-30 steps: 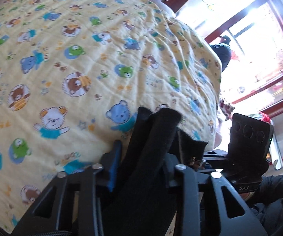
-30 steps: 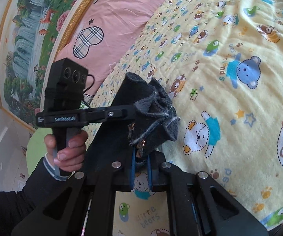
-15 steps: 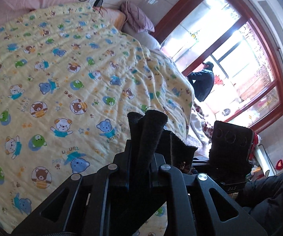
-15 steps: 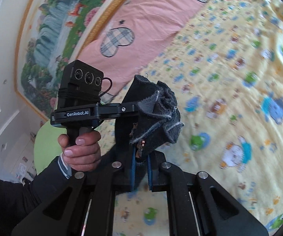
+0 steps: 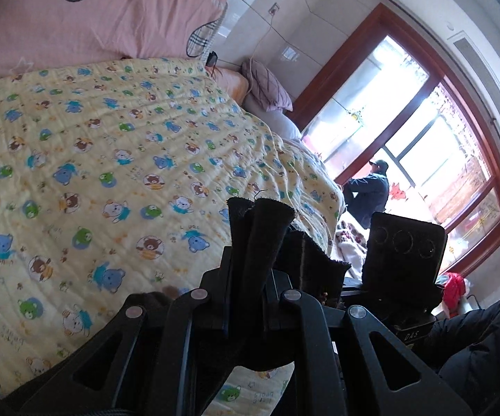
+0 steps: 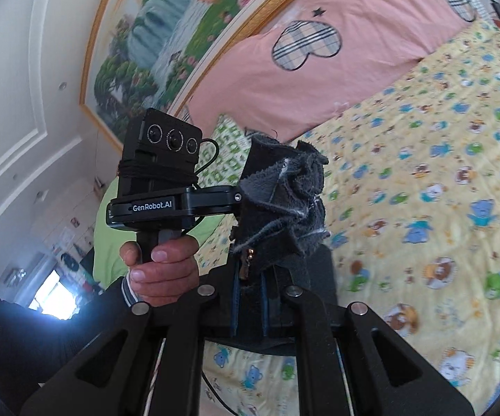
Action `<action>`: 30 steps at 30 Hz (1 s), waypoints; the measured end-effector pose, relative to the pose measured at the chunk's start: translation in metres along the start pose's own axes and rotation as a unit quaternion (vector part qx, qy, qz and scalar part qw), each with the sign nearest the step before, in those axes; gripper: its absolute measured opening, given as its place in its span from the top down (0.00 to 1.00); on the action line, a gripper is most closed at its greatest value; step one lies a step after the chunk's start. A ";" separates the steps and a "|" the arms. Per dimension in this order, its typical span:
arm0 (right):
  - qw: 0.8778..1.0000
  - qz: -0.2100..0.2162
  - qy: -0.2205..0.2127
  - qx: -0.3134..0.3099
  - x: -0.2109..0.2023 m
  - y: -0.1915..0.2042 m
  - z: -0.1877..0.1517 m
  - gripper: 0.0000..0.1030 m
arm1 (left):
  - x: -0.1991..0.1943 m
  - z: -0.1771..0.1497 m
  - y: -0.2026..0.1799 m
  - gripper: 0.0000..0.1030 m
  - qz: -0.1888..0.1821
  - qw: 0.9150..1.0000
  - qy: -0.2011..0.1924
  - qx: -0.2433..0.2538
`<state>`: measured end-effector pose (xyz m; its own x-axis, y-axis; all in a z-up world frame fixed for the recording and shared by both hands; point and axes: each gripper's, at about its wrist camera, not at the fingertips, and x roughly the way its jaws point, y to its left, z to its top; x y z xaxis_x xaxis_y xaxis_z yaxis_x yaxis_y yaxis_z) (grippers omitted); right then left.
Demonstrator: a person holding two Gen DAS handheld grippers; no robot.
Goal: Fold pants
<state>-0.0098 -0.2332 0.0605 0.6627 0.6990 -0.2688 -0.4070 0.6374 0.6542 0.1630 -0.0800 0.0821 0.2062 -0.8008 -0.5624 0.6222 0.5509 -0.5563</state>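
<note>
The pants [image 5: 267, 235] are dark, thick fabric with a frayed grey edge. My left gripper [image 5: 250, 277] is shut on a bunched part of them and holds it up above the bed. My right gripper [image 6: 250, 287] is shut on another bunched part of the pants [image 6: 281, 204], with a small zipper pull hanging by its jaws. The two grippers are close side by side. The right one shows in the left wrist view [image 5: 402, 253], and the left one in the right wrist view [image 6: 166, 187], held by a hand. The rest of the pants hangs below, hidden.
A yellow bear-print quilt [image 5: 111, 173] covers the bed below. A pink headboard cushion [image 6: 336, 69] stands at its head, with a painting [image 6: 166, 34] above. A purple pillow [image 5: 267, 86] lies at the far corner. A person [image 5: 371, 187] stands by the big window.
Both grippers have risen and tilted up with the pants, so the headboard, wall and window now fill more of the views. Both stay shut on the fabric.
</note>
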 end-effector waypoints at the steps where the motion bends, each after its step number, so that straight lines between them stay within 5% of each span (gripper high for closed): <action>1: 1.000 0.002 0.006 -0.004 0.006 0.003 -0.001 0.90 | -0.007 -0.006 0.006 0.90 0.001 1.000 -0.006 -0.007; 12: 0.995 0.007 0.082 -0.050 0.074 0.020 -0.023 0.88 | -0.052 -0.067 0.063 0.90 0.017 0.995 -0.062 -0.083; 24: 0.988 -0.009 0.139 -0.071 0.111 0.023 -0.043 0.86 | -0.068 -0.114 0.099 0.87 0.039 0.985 -0.074 -0.148; 27: 0.985 -0.006 0.158 -0.070 0.119 0.024 -0.050 0.80 | -0.072 -0.127 0.104 0.86 0.047 0.983 -0.071 -0.165; 30: 0.983 0.005 0.171 -0.065 0.125 0.026 -0.056 0.62 | -0.078 -0.139 0.105 0.87 0.051 0.980 -0.077 -0.175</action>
<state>0.0272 -0.1111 0.0044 0.4173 0.7591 -0.4996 -0.5046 0.6507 0.5674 0.1076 0.0732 -0.0178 0.3820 -0.7479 -0.5429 0.2999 0.6560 -0.6926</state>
